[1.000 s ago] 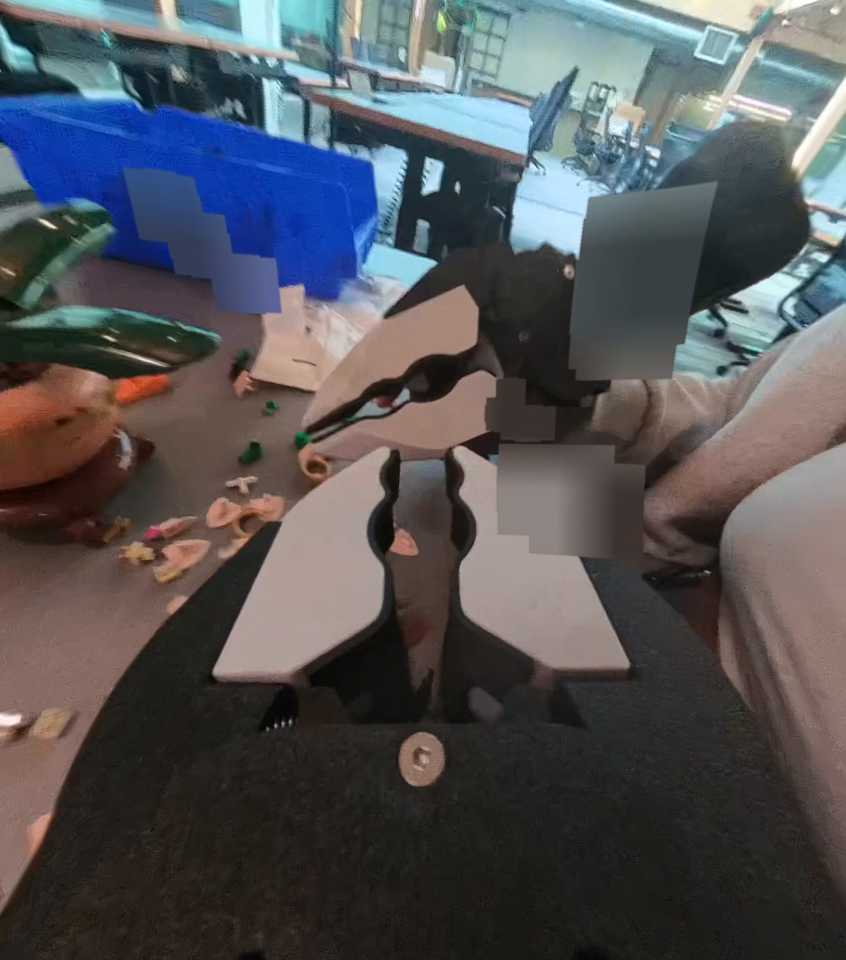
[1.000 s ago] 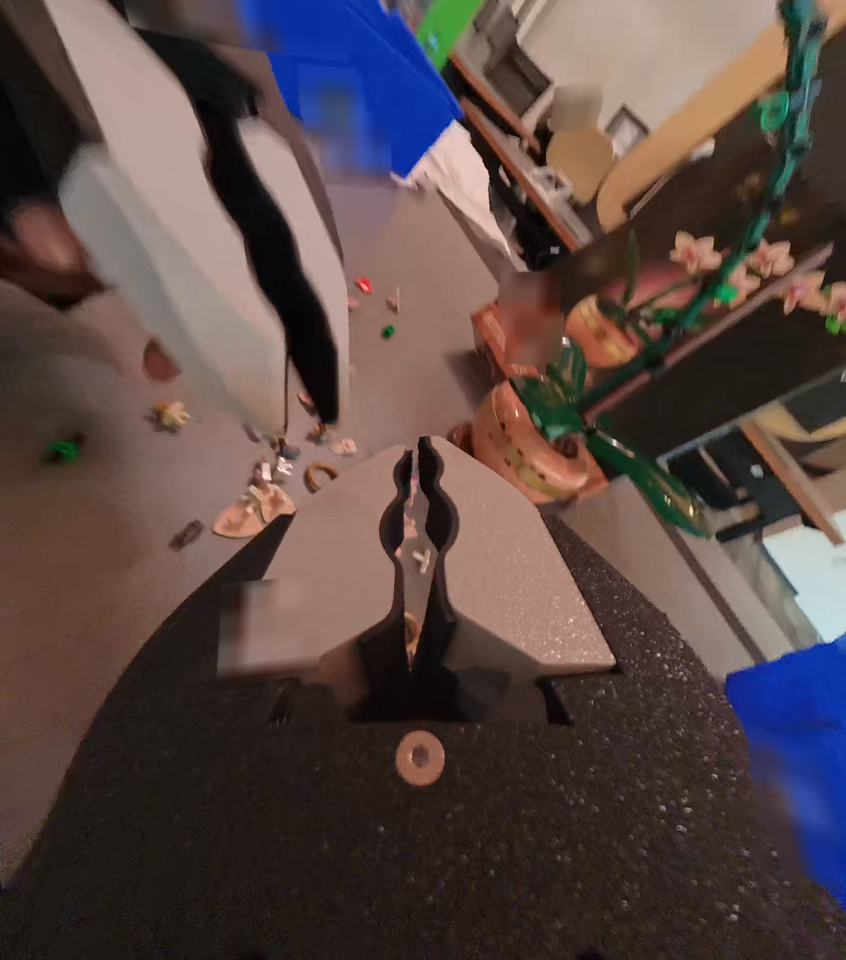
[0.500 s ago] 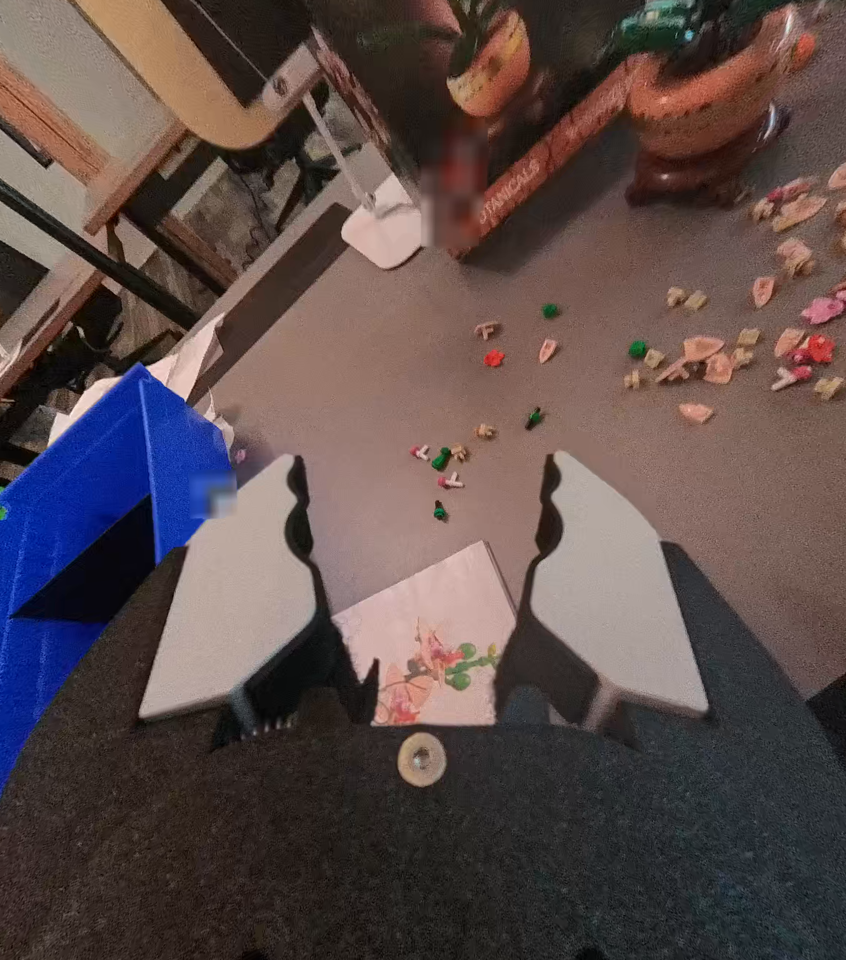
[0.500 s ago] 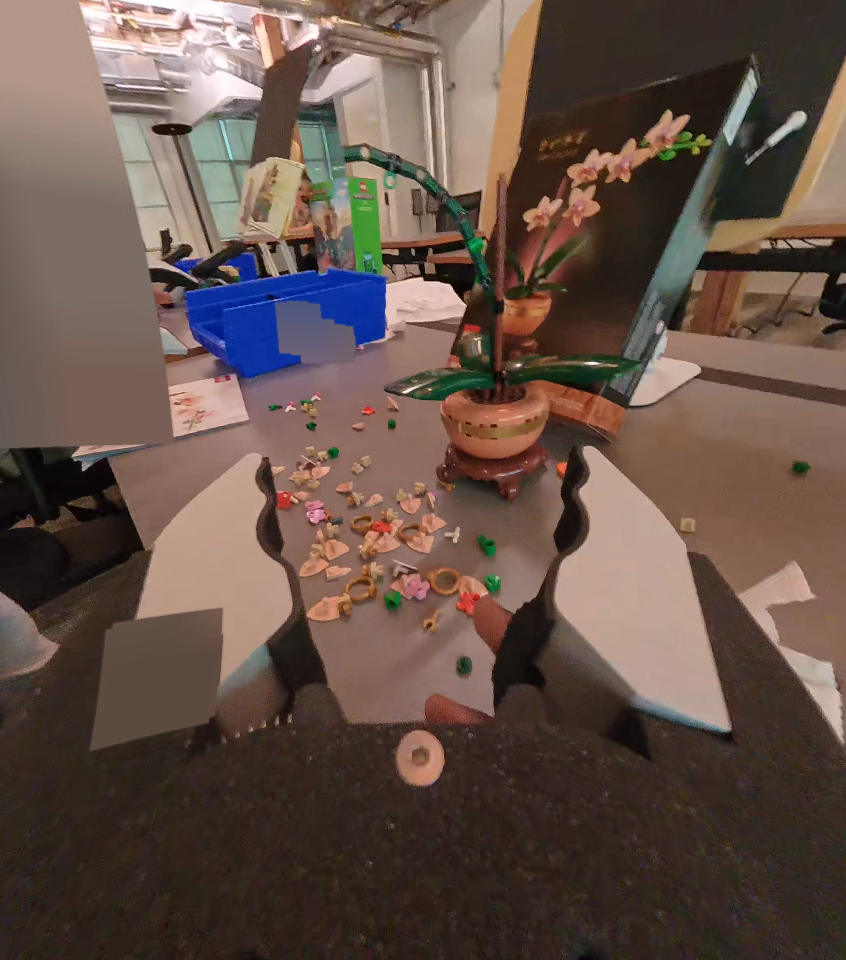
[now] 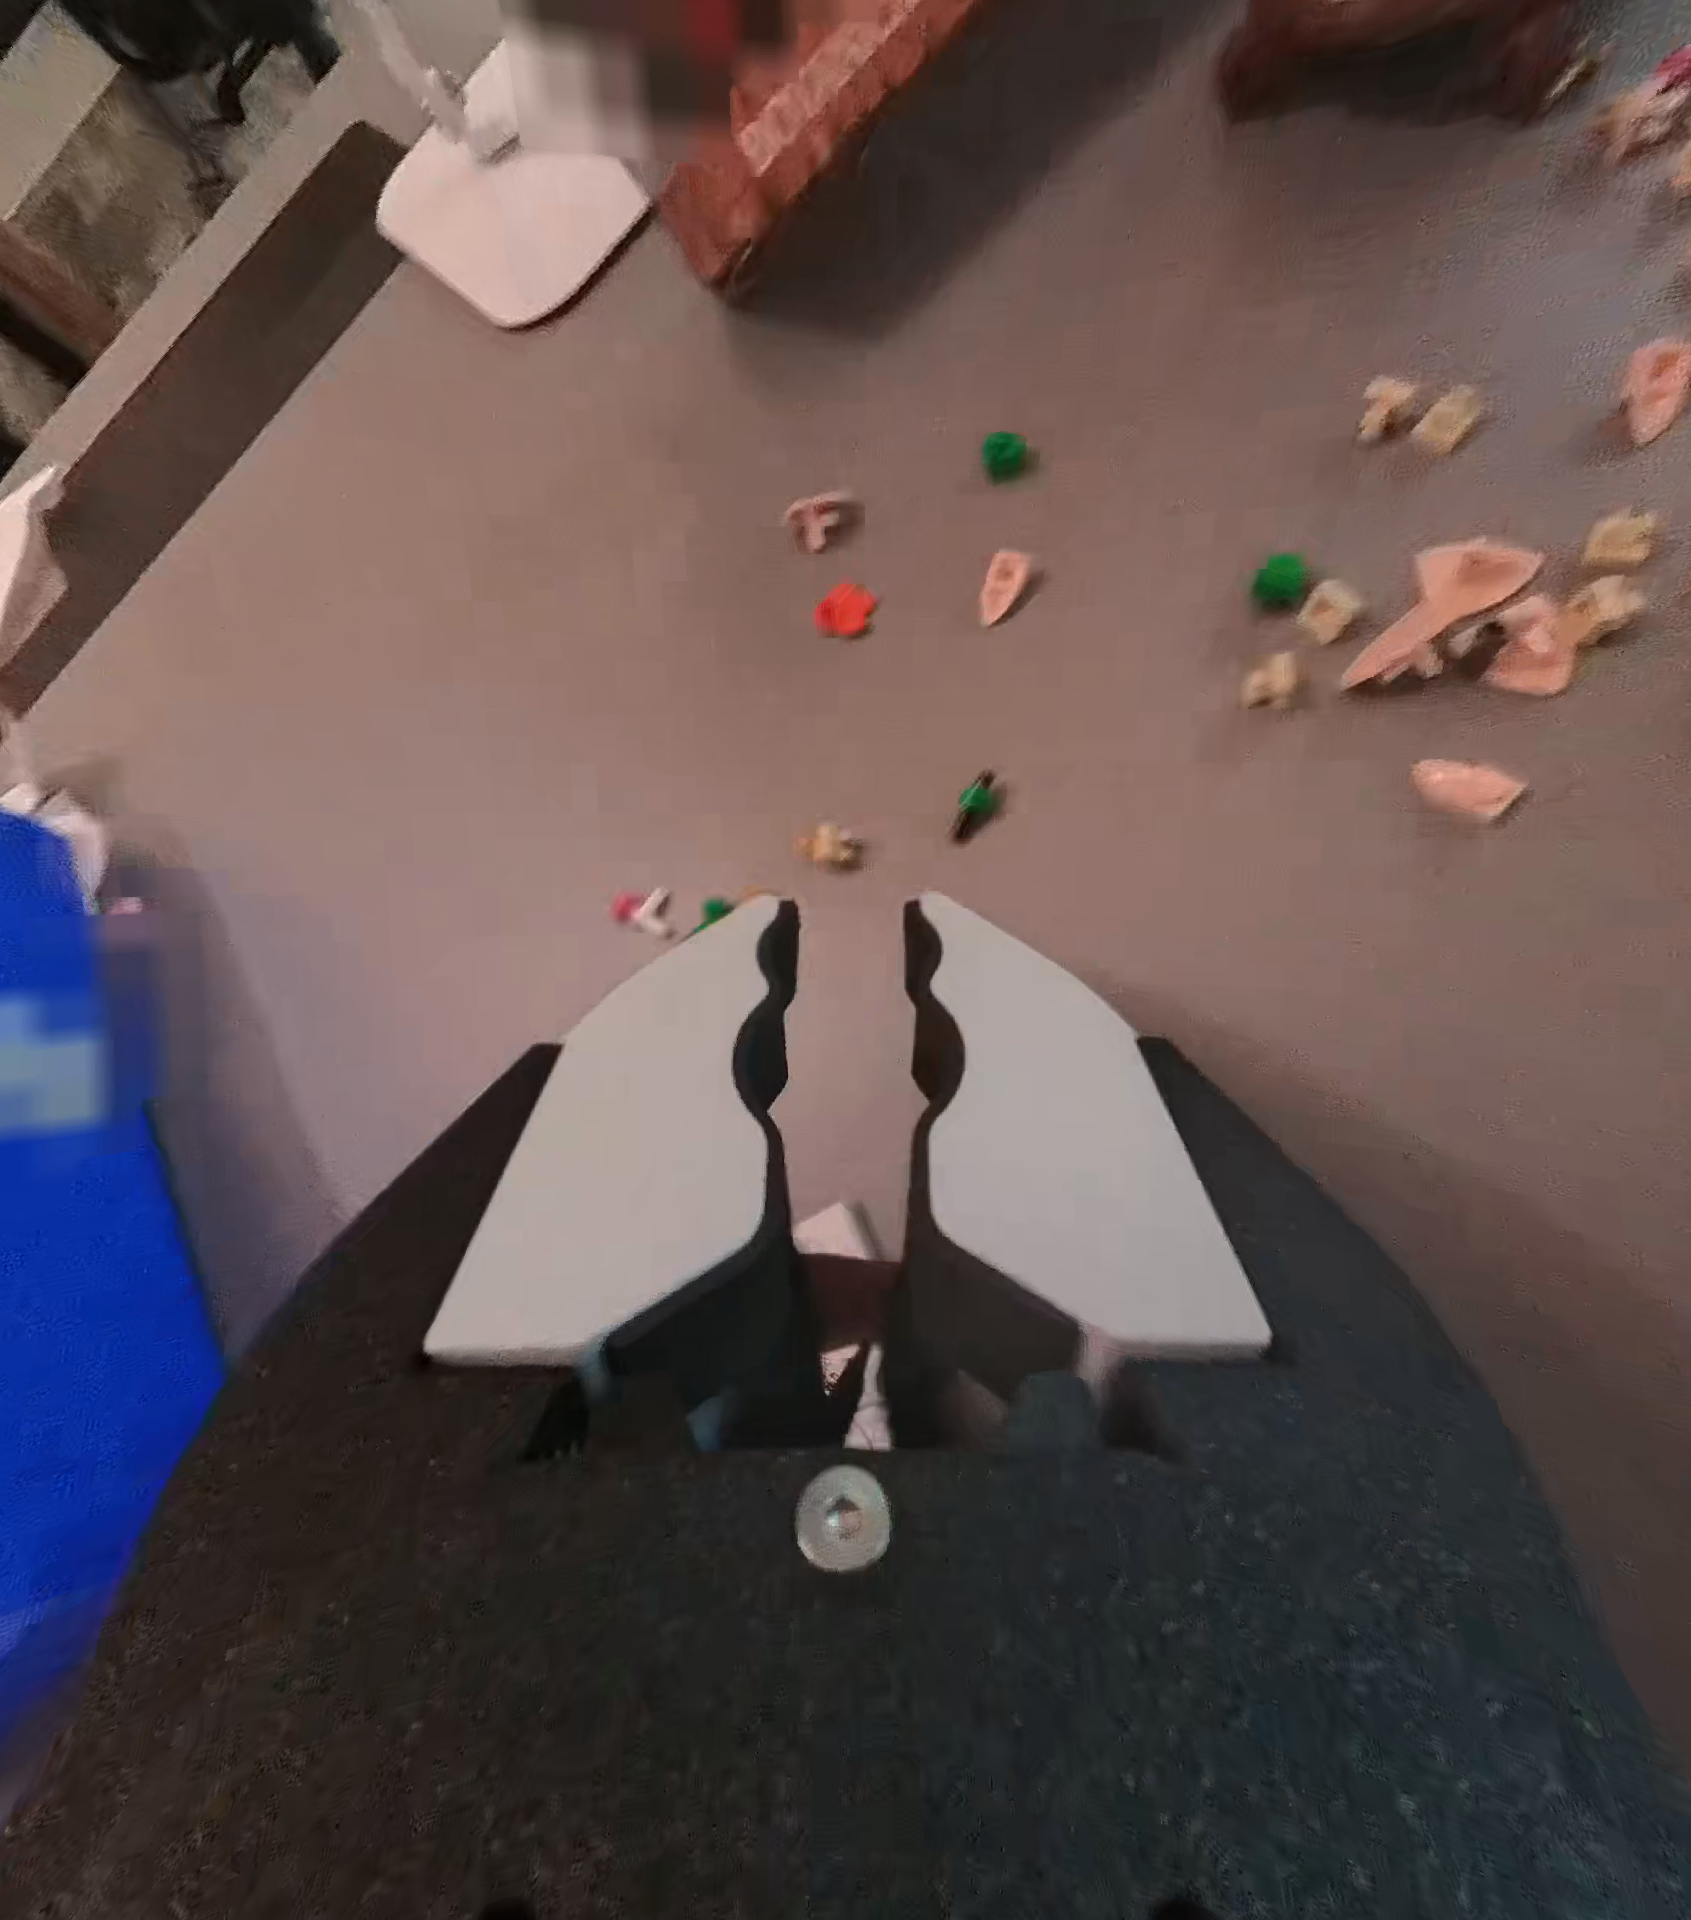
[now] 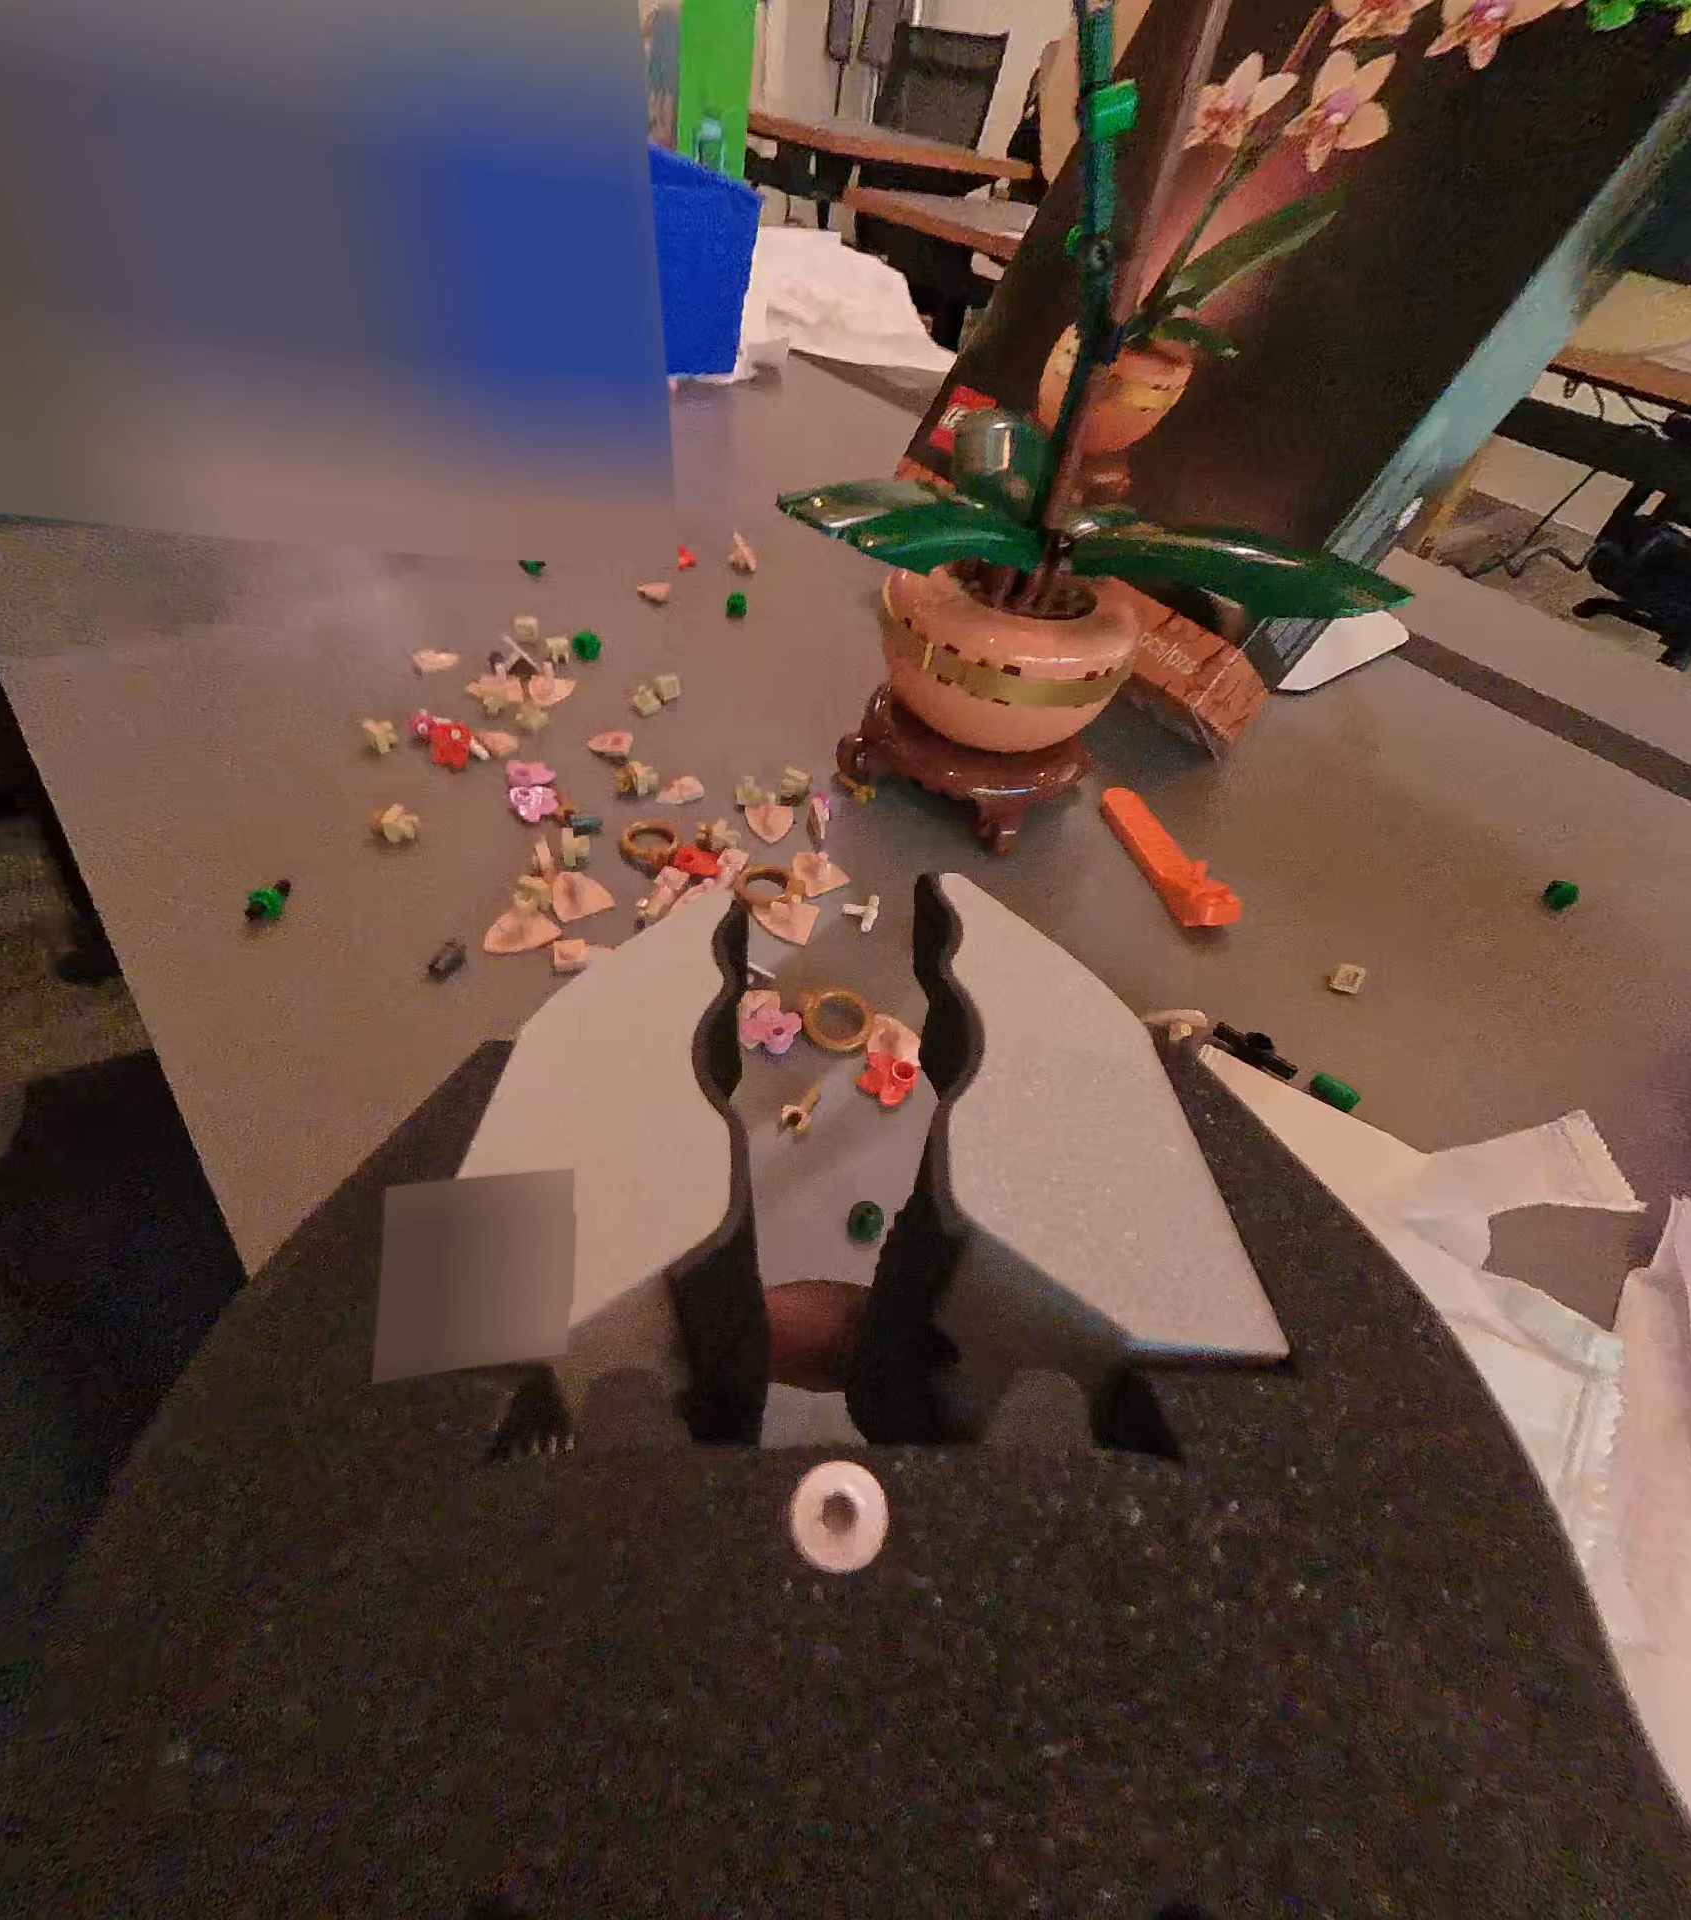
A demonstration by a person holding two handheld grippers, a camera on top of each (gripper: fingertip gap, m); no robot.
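Clutter across grey tabletop [image 6: 197, 675]: small brick pieces in tan, pink, red and green. Holds left tool [image 5: 851, 914] over a barer stretch, fingers parted by a narrow slot, nothing between them. Points toward a tan piece [image 5: 830, 847] and a green-and-black peg [image 5: 974, 805] just ahead of the tips, with blue bin [image 5: 10, 1143] close at the left (view blurred, so finer detail not readable). Holds right tool [image 6: 830, 894] parted too and empty, above a gold ring [image 6: 833, 1020], a pink flower piece [image 6: 768, 1029] and a red piece [image 6: 888, 1075], all lying near one another; green stud [image 6: 864, 1218] nearer the camera. Beyond: brick-built orchid pot [image 6: 1007, 665], orange separator [image 6: 1168, 857] to its right, dark box [image 6: 1392, 260] behind, crumpled plastic bags [image 6: 1547, 1299] at the right.

Risks, as judged:
- Catching two pieces at once, or flicking one away, through closing right tool on so tight a cluster.
- Pinching a tiny smooth piece off-centre and shooting it over the tabletop edge.
- Knocking the bin with a sideways sweep of left tool.
- Clipping the leaves and tipping the pot on a far reach.
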